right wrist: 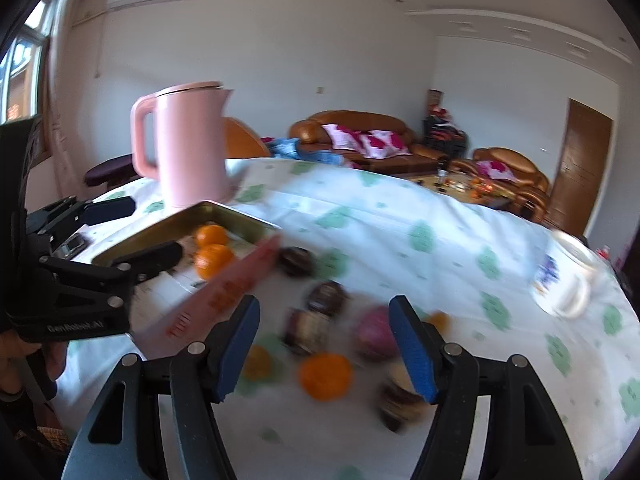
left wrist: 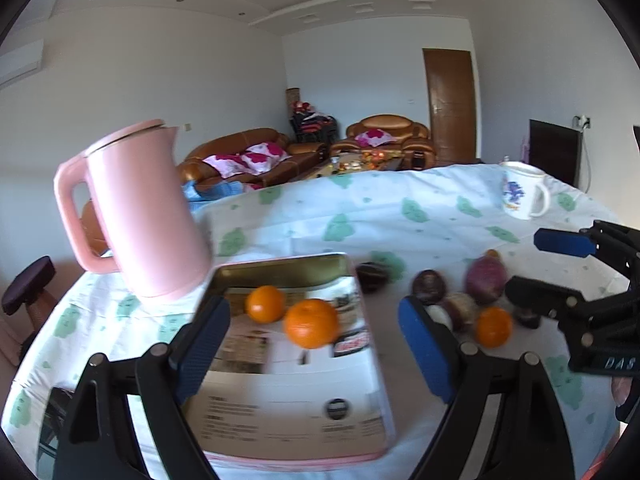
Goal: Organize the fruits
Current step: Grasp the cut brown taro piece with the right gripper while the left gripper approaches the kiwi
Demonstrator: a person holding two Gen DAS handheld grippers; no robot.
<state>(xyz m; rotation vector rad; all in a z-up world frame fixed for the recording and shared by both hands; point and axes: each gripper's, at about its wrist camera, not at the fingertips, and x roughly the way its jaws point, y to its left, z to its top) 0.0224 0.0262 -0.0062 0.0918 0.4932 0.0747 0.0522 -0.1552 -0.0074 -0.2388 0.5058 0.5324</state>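
A pink tin tray (left wrist: 280,264) lined with printed paper lies on the table, with two oranges (left wrist: 311,323) in it. My left gripper (left wrist: 316,348) hovers open over the tray's near half, nothing pressed between its blue pads. Loose fruit lies on the cloth right of the tray: an orange (right wrist: 326,376), a purple fruit (right wrist: 374,336) and several dark round fruits (right wrist: 326,298). My right gripper (right wrist: 326,344) hangs open above this blurred pile, holding nothing. Each gripper shows in the other's view: the right gripper (left wrist: 548,268) at the right edge, the left gripper (right wrist: 136,234) over the tray (right wrist: 240,220).
A pink kettle (left wrist: 144,216) stands just behind the tray's far left corner. A white mug (left wrist: 524,194) with a blue print sits at the far right of the green-patterned tablecloth (left wrist: 400,216). A dark chair (left wrist: 28,284) stands off the table's left edge. A hand (right wrist: 52,360) holds the left gripper.
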